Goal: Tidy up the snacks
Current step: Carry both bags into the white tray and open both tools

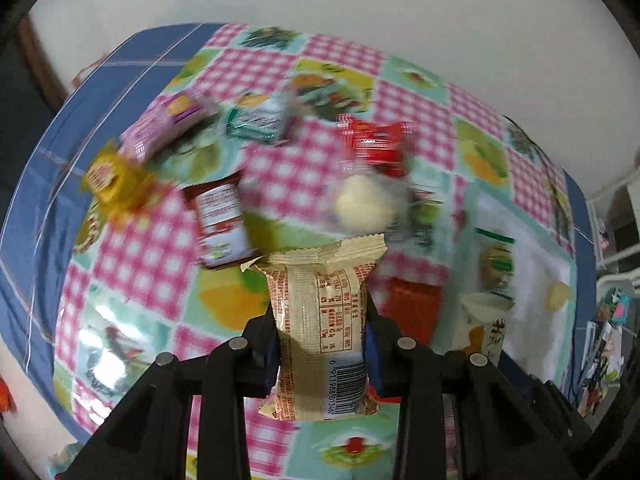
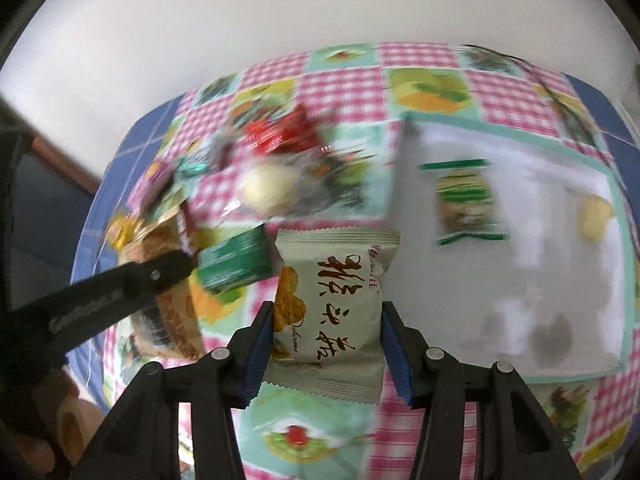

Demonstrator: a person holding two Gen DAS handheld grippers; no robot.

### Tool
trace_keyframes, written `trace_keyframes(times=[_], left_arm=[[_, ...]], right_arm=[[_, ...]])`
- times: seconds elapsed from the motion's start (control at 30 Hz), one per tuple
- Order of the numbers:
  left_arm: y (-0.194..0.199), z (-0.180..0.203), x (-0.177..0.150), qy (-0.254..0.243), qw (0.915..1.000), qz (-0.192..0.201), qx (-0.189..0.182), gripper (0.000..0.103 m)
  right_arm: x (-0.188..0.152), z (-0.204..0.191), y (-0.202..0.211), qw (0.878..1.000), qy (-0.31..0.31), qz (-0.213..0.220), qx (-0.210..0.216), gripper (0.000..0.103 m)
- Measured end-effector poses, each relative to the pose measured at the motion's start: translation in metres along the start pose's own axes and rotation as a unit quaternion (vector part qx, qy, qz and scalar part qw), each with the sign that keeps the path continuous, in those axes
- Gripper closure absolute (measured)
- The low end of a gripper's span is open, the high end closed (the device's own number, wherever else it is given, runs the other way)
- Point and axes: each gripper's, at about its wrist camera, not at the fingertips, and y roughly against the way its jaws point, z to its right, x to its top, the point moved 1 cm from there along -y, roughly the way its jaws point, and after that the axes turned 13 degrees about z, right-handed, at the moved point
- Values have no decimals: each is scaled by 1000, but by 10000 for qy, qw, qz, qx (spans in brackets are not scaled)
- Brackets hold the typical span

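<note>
1. The left gripper (image 1: pixel 323 344) pinches a cream packet (image 1: pixel 320 332) and the right gripper (image 2: pixel 327 344) a pale green packet (image 2: pixel 334 312), both clear of the worktop (image 1: pixel 132 256).
2. Slick wrappers held by their sides could slip out and drop among the loose snacks.
3. Only the right view shows the tray (image 2: pixel 560 264) whole, at the worktop's right edge, with a green-striped snack (image 2: pixel 464 200) inside.
</note>
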Motion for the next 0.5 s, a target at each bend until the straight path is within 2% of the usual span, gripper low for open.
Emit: trace_keyframes(times=[0.07,0.2,0.37,0.5], left_arm=[[0,17,-1,-161,9998,33,-113,67],[-2,54,-6,-510,9980,41,-361,67],[-1,99,-19,-1031,9929,66,-597,67],[-3,129,-34,-1443,9870,50,-703,67]], right_arm=[[6,23,5,9994,-159,75,-286,49],[15,75,19,9958,-688,165,-575,49],[21,136,37,9854,-1195,311,-1173,49],[20,176,50,9769,-1523,381,-1447,49]])
